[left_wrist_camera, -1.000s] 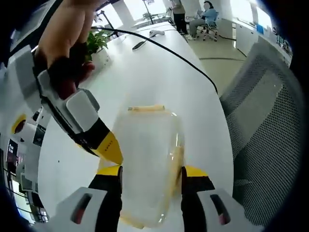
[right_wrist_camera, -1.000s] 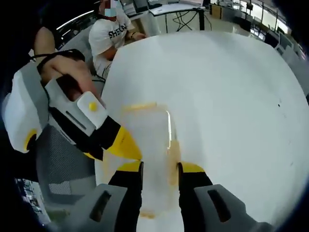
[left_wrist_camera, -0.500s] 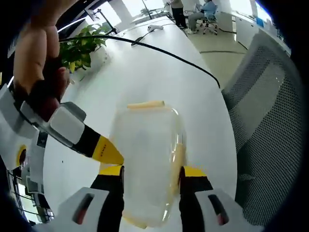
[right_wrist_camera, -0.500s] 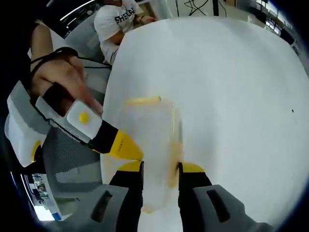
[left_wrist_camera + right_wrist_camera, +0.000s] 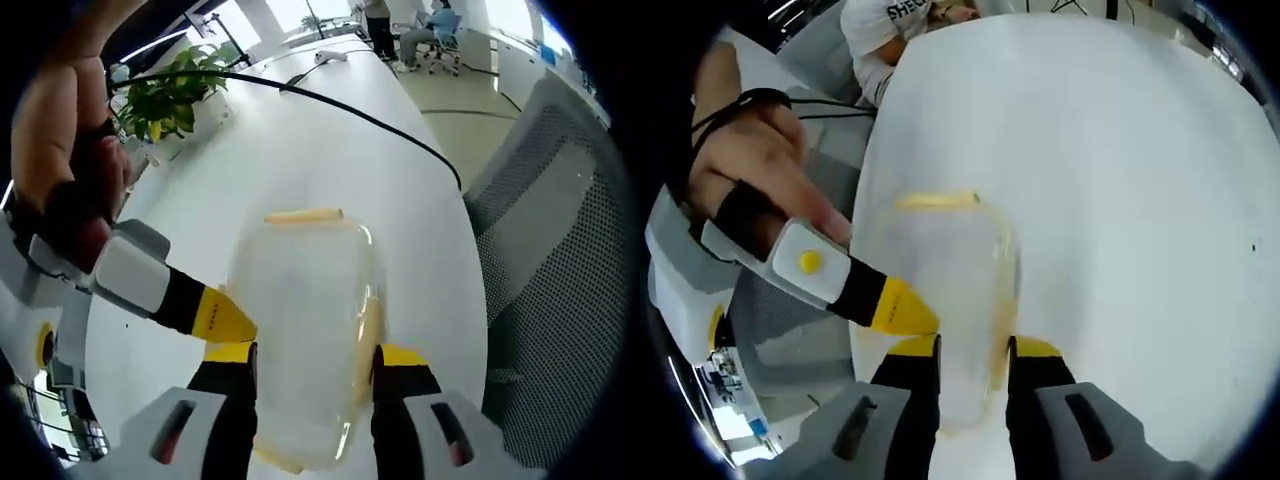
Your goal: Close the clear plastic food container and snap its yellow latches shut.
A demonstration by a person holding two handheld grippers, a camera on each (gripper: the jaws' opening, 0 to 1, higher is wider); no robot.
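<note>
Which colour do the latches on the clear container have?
Pale yellow; the latches on the container show best in the left gripper view.

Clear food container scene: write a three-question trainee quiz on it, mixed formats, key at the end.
1. True or false: the clear container lies between the left tongs' jaws.
2. What colour are the latches on the container?
A. yellow
B. blue
C. red
3. Fill in: in the left gripper view, beyond the black cable on the white table, a potted ____ stands.

Key:
1. True; both jaws flank it, and the right tongs straddle it from the opposite end.
2. A
3. plant
</note>
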